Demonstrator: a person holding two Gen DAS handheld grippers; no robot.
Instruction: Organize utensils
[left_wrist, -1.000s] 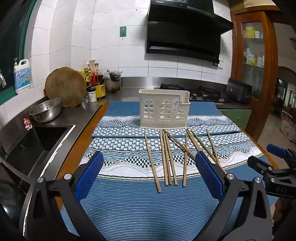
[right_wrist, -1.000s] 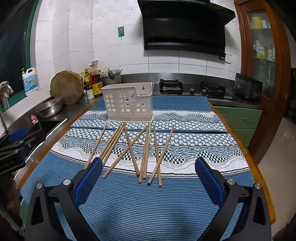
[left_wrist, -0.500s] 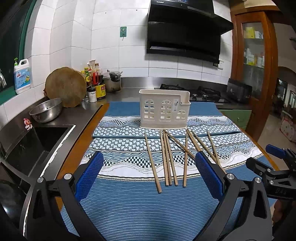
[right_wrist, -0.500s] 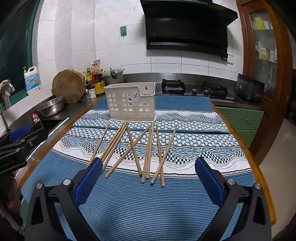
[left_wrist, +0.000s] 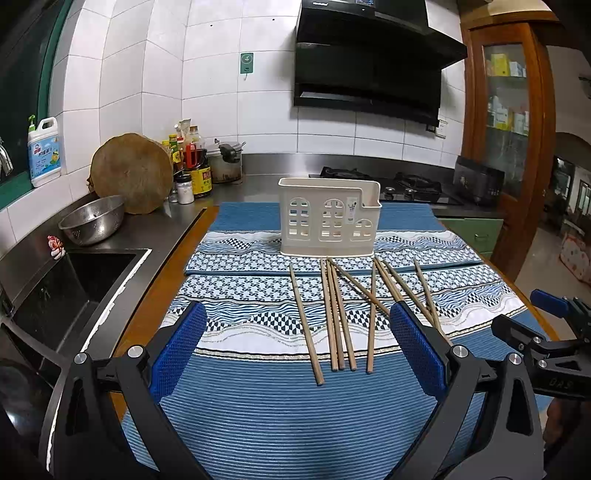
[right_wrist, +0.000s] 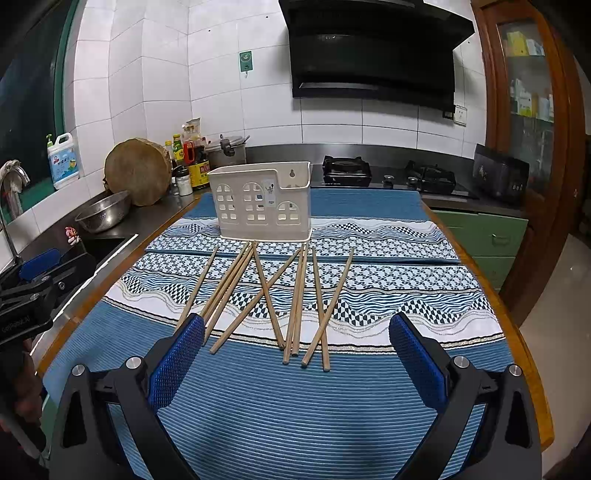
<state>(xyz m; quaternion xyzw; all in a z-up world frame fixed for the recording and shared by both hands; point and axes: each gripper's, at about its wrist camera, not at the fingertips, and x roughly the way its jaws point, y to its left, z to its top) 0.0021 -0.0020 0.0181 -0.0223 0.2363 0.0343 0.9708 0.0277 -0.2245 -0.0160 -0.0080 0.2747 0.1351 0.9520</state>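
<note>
Eight slim wooden chopsticks (right_wrist: 266, 295) lay loose and partly crossed on a ribbed blue woven cloth (right_wrist: 295, 406) with wave and checker bands. Just behind them stood one cream plastic utensil caddy (right_wrist: 264, 201), its front pierced by arched windows. The left gripper (left_wrist: 295, 350) and right gripper (right_wrist: 295, 362), each with blue mesh-textured pads, were spread wide, holding nothing above the cloth's near end.

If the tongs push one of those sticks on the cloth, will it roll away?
Probably a little. The chopsticks look thin, stiff and light, so a sideways push could roll one, though the ribbed blue cloth should slow it. Several cross each other, so nudging one likely shifts its neighbours. Both the left tongs and right tongs hang open, touching none.
</note>
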